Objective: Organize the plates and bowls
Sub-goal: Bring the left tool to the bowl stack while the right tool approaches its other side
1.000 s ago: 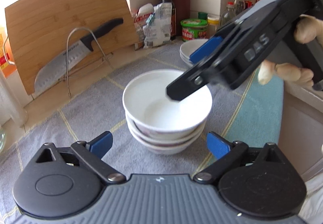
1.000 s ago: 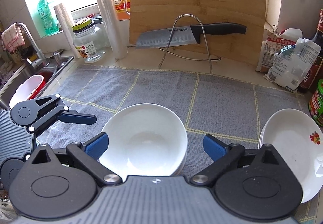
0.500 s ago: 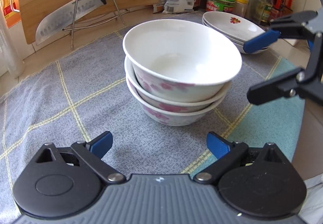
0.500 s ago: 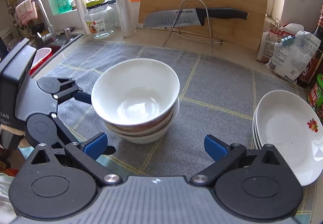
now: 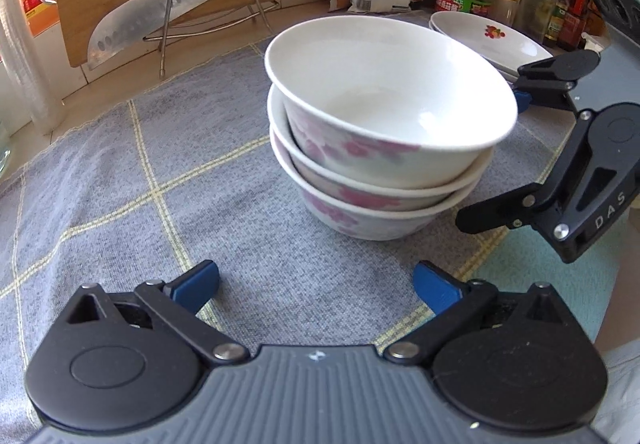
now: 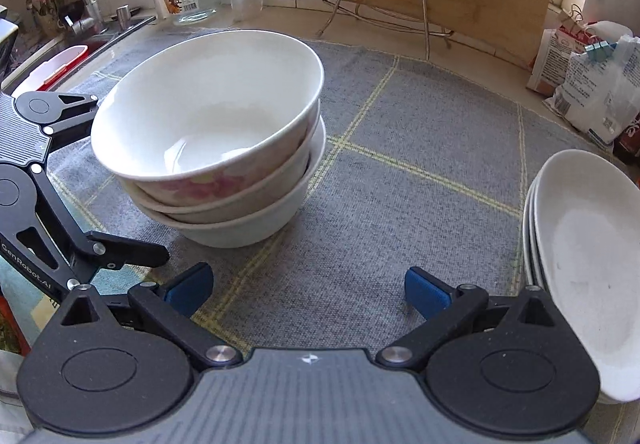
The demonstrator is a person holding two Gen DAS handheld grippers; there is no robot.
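Both my grippers have pulled back and dropped lower. Left gripper (image 5: pixel 316 284) and right gripper (image 6: pixel 308 286) are released, grasping nothing. Bowl stack (image 6: pixel 212 148) sits on the mat (image 6: pixel 400 204), plates (image 6: pixel 580 256) far right.

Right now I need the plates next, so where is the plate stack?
In the right wrist view, the plate stack sits at the far right of the grey mat, right of the bowls.
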